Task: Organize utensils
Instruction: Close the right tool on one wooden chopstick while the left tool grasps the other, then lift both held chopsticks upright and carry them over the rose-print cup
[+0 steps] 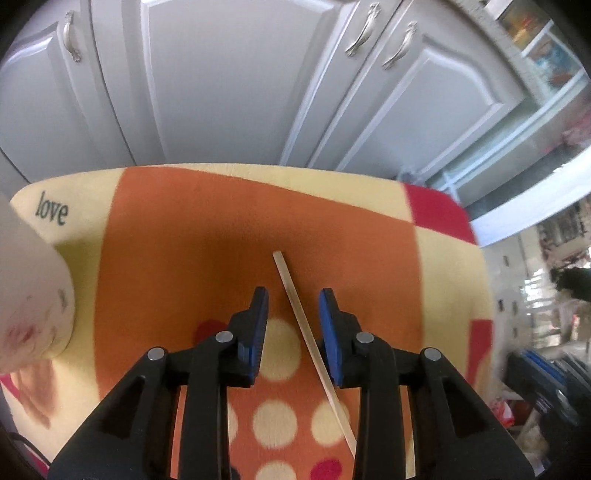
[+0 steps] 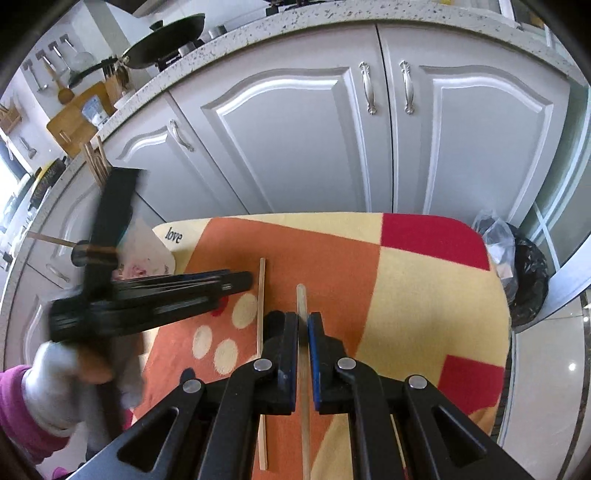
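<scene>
A pale wooden chopstick (image 1: pixel 308 334) lies on the orange, yellow and red mat (image 1: pixel 177 229), running between the fingers of my left gripper (image 1: pixel 293 299), which is open and just above it. The same chopstick shows in the right wrist view (image 2: pixel 261 295), next to the left gripper (image 2: pixel 236 282). My right gripper (image 2: pixel 303 321) is shut on a second chopstick (image 2: pixel 301 299), which sticks out ahead of its blue pads. A white cup (image 1: pixel 29 295) stands at the mat's left edge; it also shows in the right wrist view (image 2: pixel 147 254), behind the left gripper.
Grey cabinet doors (image 2: pixel 295 140) rise just behind the mat (image 2: pixel 424 288). A bin with a black bag (image 2: pixel 524 280) stands to the right. A speckled counter (image 2: pixel 258 33) above holds a pan and boards. A gloved hand (image 2: pixel 55 384) holds the left gripper.
</scene>
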A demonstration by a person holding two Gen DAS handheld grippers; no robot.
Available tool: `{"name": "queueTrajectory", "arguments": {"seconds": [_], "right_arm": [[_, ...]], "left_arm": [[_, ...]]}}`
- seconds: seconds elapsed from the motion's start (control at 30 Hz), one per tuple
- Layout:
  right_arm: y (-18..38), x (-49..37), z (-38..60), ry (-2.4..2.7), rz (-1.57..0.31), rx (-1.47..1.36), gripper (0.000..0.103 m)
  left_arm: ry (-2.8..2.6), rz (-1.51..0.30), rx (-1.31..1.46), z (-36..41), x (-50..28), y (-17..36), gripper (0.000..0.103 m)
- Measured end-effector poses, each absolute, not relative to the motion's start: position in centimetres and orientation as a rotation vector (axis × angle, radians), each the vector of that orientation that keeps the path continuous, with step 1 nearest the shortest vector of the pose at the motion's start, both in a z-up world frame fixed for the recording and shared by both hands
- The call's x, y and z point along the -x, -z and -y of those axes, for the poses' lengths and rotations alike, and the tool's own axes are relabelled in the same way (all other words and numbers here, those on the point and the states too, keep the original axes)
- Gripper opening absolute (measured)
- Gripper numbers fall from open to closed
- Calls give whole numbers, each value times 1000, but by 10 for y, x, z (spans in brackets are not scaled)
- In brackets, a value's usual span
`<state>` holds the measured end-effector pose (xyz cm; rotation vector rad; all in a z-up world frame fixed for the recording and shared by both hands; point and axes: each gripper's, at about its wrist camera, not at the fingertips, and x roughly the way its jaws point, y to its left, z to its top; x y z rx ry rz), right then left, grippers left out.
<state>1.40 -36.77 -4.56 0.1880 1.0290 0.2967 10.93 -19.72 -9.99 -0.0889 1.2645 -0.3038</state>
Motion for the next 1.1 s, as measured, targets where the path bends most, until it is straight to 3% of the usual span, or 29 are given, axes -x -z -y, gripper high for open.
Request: {"name": "queueTrajectory", "arguments": {"seconds": [0.03,0.07,0.27,0.6,1.1], "right_arm": [[43,-12,369,-303,-1024,-192,5],[40,-10,369,-306,-1019,-191,5],[31,-6,370,-322,-995,-202,5],[-6,14,352,-389,-922,-198,5],[-71,31,295,-467,-815,-79,5]], "left_arm": [[294,-1276,68,202,-112,105,24],[289,-1283,43,206,-114,110,7],[377,-1273,58,202,-105,105,4],[533,-1049,86,134,-41,-14,4],[526,-859,79,68,4,-113,4]]}}
